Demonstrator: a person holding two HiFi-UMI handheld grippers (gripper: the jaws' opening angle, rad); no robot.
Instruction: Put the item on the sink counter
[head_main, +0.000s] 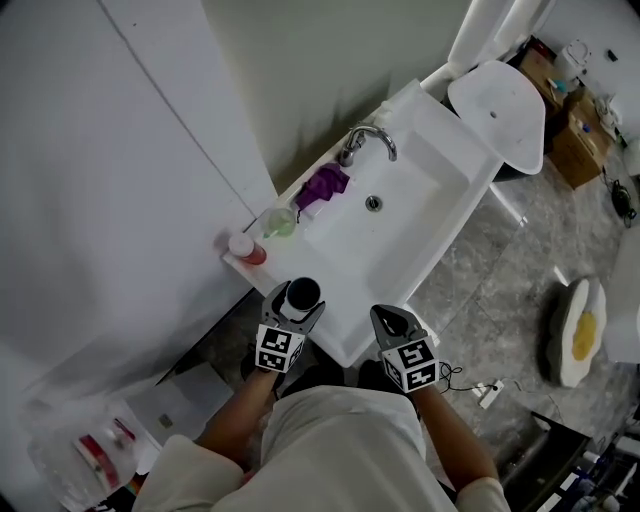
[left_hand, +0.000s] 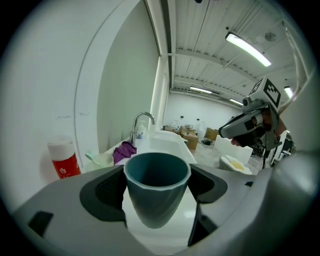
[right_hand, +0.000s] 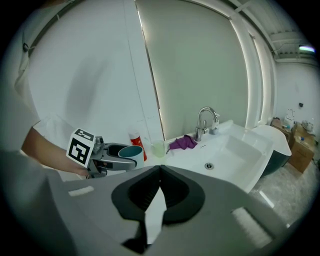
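A dark teal cup (head_main: 302, 293) stands upright between the jaws of my left gripper (head_main: 297, 300), which is shut on it. It hangs over the front left corner of the white sink counter (head_main: 338, 322). In the left gripper view the cup (left_hand: 157, 190) fills the space between the two pads, mouth up and empty. My right gripper (head_main: 392, 320) hovers just right of it at the counter's front edge, its jaws shut on nothing. From the right gripper view I see the cup (right_hand: 131, 151) in the left gripper (right_hand: 107, 155), with my own right gripper (right_hand: 160, 170) closed in front.
Along the counter's wall side stand a red bottle (head_main: 247, 248), a green tumbler (head_main: 280, 222), a purple cloth (head_main: 322, 185) and the faucet (head_main: 365, 140). The basin (head_main: 375, 215) takes up the middle. A toilet (head_main: 500, 110) is beyond, and a white-and-yellow object (head_main: 575, 330) lies on the floor.
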